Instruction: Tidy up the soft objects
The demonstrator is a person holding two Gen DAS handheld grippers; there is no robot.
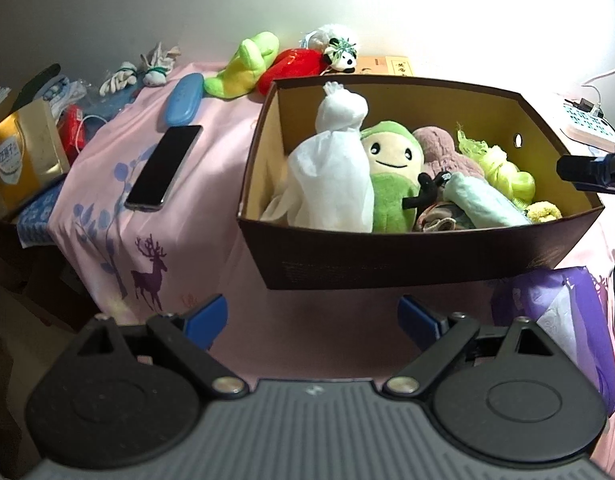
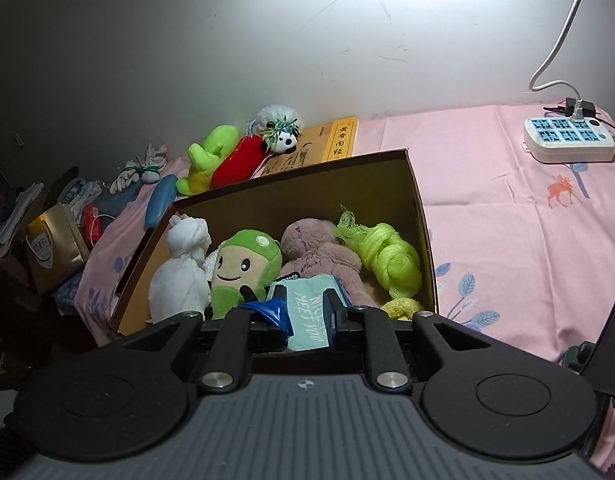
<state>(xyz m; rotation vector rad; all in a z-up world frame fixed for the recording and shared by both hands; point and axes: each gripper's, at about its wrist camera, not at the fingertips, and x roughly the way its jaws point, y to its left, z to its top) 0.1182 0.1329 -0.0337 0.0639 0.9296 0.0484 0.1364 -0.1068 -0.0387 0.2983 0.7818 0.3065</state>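
Note:
A brown cardboard box (image 1: pixel 387 264) stands on the pink cloth and holds soft things: a white cloth bundle (image 1: pixel 331 176), a green smiling plush (image 1: pixel 391 168), a pink plush (image 1: pixel 447 152), a neon-green mesh knot (image 1: pixel 503 168) and a mint towel (image 1: pixel 483 204). My left gripper (image 1: pixel 313 318) is open and empty, in front of the box. My right gripper (image 2: pixel 305 312) is over the box's near edge (image 2: pixel 425 240), shut on the mint towel (image 2: pixel 307 316) printed "NICE TO MEET YOU". Behind the box lie a green plush (image 1: pixel 243 68), a red plush (image 1: pixel 291 68) and a small panda (image 1: pixel 341 56).
A phone (image 1: pixel 163 168) and a blue case (image 1: pixel 183 98) lie left of the box. Knotted gloves (image 1: pixel 139 72), a gold bag (image 1: pixel 23 156) and clutter sit at the far left. A yellow book (image 2: pixel 339 138) lies behind the box, a power strip (image 2: pixel 567 138) at the right.

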